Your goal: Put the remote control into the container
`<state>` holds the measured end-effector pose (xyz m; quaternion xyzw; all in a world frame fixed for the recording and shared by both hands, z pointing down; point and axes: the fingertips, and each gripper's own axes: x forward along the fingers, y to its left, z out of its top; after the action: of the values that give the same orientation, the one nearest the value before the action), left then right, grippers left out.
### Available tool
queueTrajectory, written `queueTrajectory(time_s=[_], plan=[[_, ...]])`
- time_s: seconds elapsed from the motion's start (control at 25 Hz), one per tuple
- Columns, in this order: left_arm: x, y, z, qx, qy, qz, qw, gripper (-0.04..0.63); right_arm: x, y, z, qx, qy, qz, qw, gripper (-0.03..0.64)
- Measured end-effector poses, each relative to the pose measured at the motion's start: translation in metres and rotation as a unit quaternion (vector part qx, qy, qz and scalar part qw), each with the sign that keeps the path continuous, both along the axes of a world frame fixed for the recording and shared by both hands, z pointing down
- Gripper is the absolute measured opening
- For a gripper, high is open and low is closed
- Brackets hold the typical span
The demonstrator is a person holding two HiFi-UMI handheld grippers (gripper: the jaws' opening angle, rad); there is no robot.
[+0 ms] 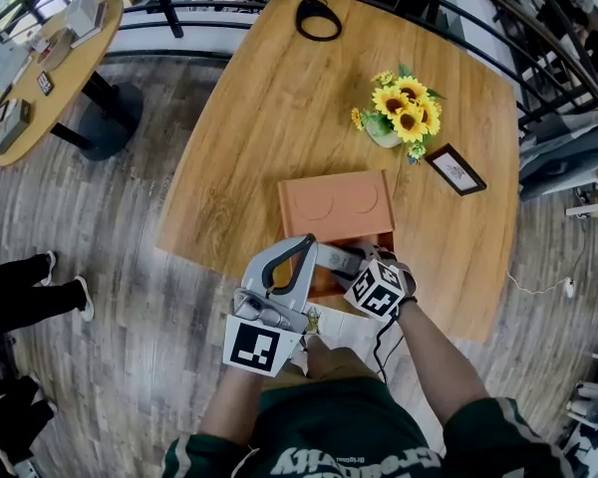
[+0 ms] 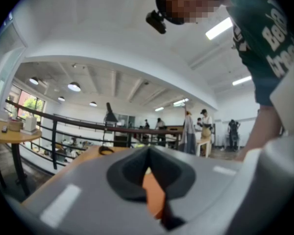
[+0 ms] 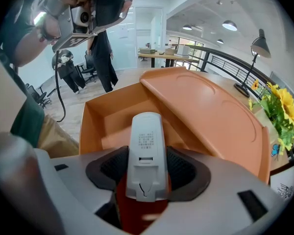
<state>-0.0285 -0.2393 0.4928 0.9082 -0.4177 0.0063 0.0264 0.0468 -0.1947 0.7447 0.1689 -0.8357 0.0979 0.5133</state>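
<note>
- Delivery step, as I judge it: the right gripper is clamped on the remote control, with its far end pointing over the near wall of the container and not yet resting inside.
- The remote lies back-side up between the pads, gripped near its battery cover.
- The left gripper has its jaws closed together on nothing. It points away from the container, out toward the room.
- The next move probably calls for lowering the remote into the open near part of the container, clear of the lid that lies askew across the far part, then opening the jaws.
- The right gripper view shows the grip and the container's bare inside. From the head view the grippers cover that opening and the remote is hard to pick out.
- Only the head view shows the wider layout: the table, with sunflowers and a small frame beyond the container.
</note>
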Motion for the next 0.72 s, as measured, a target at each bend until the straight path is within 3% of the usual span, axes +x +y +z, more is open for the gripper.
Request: queueTrajectory(time_s=[0.4, 0.72], plan=[[-0.0006, 0.0029, -0.0018, -0.014, 0.043, -0.009, 0.9989, -0.003, 0.0007, 0.0005, 0.0032, -0.031, 0.024, -0.004, 0.999, 0.259], [0.0004, 0.0077, 0.002, -0.019, 0.041, -0.008, 0.9989, -0.003, 0.0017, 0.0003, 0.0041, -0.021, 0.014, 0.0, 1.0, 0.259]])
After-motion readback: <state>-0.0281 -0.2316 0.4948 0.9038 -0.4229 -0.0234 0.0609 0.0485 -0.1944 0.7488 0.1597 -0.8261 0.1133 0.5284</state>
